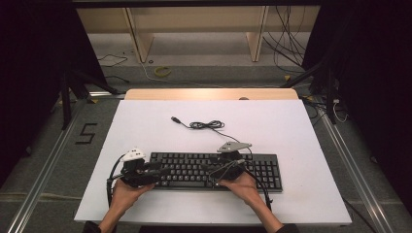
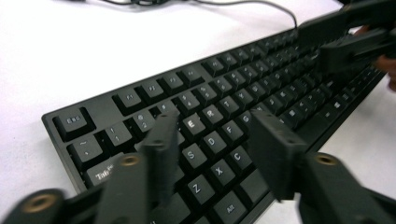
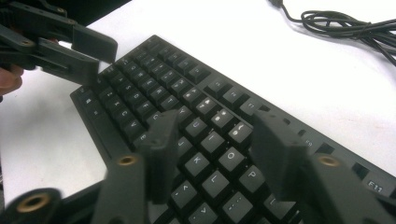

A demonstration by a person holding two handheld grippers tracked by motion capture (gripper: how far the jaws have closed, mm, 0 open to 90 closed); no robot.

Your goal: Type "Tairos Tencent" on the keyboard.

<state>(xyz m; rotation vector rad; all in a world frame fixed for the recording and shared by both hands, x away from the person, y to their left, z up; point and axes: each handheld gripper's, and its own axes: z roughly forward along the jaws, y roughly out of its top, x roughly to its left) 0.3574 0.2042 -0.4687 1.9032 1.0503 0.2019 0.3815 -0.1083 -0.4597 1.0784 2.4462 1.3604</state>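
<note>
1. Keyboard lies flat on the white desk, near the front edge, about centred between the left and right edges.
2. Long axis runs left-right, parallel to the front edge. Key legends read upright from the person's side; the function row faces the back edge. Number pad sits at the right end.
3. Its cable leaves the back edge and lies in a loose coil toward the back of the desk, plug end free, plugged into nothing.
4. Left gripper is over the keyboard's left end. In the left gripper view its jaws stand spread, a clear gap between them, holding nothing, over the letter keys around S, D and E. Cannot tell if the tips touch the caps.
5. Right gripper is over the keyboard's middle. In the right gripper view its jaws are also spread and hold nothing, over the K, L, O and P area.
6. Both point inward toward each other, tips near but apart.
7. Risks, judged from here:
   - Spread jaws coming down could hit two keys at once or wedge between caps and lever one off.
   - Tips could collide mid-board, since both angle toward the same zone.
   - A sideways push would slide or skew the board on the smooth desk; nothing pins it.
   - The gripper's own cable trailing over the front edge could snag.
</note>
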